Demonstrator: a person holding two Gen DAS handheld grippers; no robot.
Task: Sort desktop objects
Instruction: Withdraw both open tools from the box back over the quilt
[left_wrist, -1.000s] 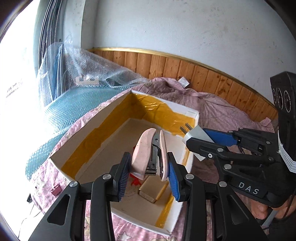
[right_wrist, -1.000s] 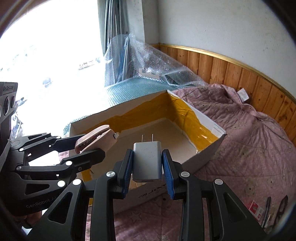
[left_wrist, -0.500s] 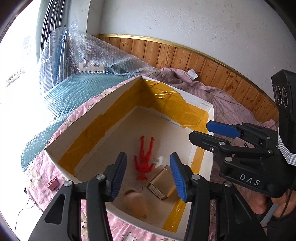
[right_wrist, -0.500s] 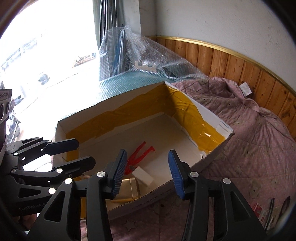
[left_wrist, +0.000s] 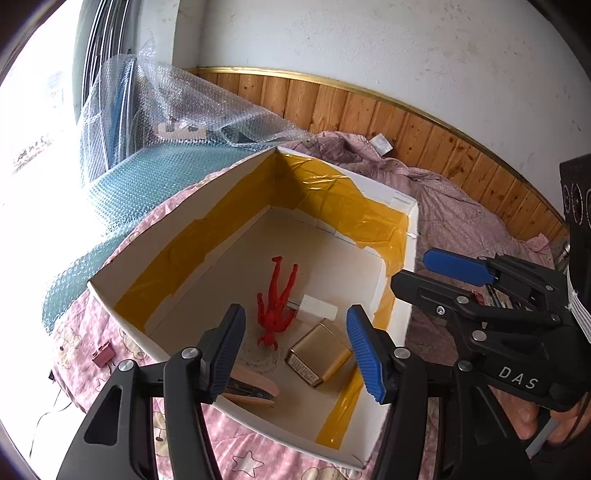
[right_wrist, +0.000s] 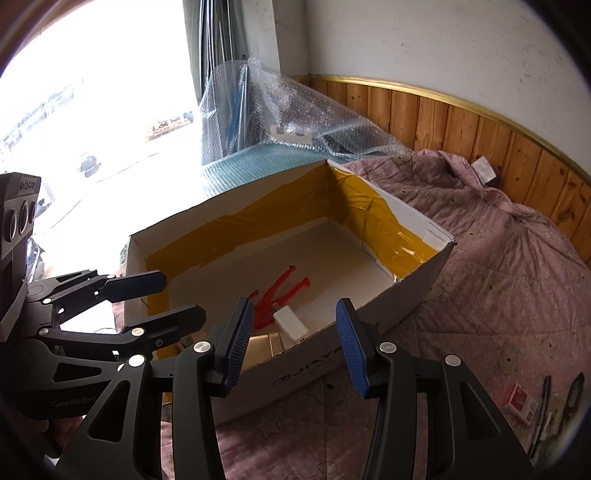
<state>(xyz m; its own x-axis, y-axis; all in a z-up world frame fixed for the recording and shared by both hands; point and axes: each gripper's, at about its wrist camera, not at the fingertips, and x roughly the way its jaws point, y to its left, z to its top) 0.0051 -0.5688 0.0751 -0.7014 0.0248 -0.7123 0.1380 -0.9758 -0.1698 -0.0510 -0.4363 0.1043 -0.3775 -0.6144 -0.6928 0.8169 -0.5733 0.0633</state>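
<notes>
Both grippers hang over the near rim of the cardboard box (left_wrist: 155, 243), and both are empty: the left gripper (left_wrist: 295, 350) and the right gripper (right_wrist: 293, 341) each stand with jaws spread wide and nothing between the blue pads. The sorted items lie on the box floor: a red plastic figure (left_wrist: 277, 299), a white charger (left_wrist: 317, 308) touching it, a gold tin (left_wrist: 319, 356) just beside, and a pink stapler (left_wrist: 251, 387) against the near wall. Judged rigid and light — the tin's smooth faces may slip, so flat sides suit the pads best. Outside the box, a pink binder clip (left_wrist: 103, 355) rests on the quilt (left_wrist: 461, 210), small and stiff, best taken across its body.
</notes>
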